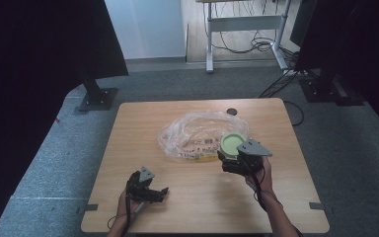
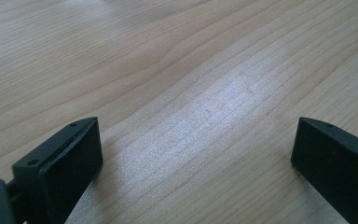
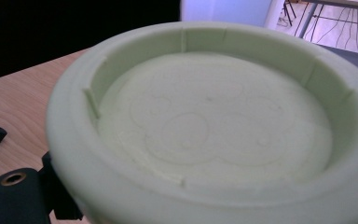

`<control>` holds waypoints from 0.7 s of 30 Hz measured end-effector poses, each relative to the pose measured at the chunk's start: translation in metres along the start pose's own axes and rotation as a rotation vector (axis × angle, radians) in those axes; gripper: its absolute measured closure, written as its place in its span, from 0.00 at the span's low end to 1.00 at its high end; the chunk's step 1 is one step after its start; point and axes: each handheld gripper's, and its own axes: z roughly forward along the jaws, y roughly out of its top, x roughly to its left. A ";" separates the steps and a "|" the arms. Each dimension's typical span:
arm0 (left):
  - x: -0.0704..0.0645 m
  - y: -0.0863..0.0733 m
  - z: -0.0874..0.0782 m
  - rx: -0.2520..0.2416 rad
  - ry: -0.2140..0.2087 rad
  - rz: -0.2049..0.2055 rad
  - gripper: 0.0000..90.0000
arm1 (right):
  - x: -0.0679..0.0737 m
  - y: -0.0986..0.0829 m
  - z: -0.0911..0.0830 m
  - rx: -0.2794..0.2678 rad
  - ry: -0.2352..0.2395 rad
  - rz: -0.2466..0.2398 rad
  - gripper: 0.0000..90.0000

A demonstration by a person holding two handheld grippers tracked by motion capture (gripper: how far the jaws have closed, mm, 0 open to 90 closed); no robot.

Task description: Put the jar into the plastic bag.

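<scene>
Left tongs [image 1: 164,190] rest low near the front of the wooden worktop [image 1: 128,148], jaws spread wide over bare wood, nothing between them. Right tongs [image 1: 229,160] are raised mid-worktop, pinching a pale green round lid [image 3: 214,126], hollow side facing up. Just beyond and left of it lies a crumpled clear plastic bag [image 1: 192,133]. A small dark disc [image 1: 232,111] sits near the far edge.

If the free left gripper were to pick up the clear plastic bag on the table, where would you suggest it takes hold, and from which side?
I would pinch a raised fold at the near left edge of the plastic bag, coming from the left gripper side, low over the table. The film crumples upward there, so it offers a ridge to grip, and the right gripper with the green lid crowds the bag's right end.
</scene>
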 end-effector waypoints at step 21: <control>0.000 0.000 0.000 0.000 0.000 0.000 0.02 | -0.002 0.018 0.011 -0.019 -0.004 0.010 0.12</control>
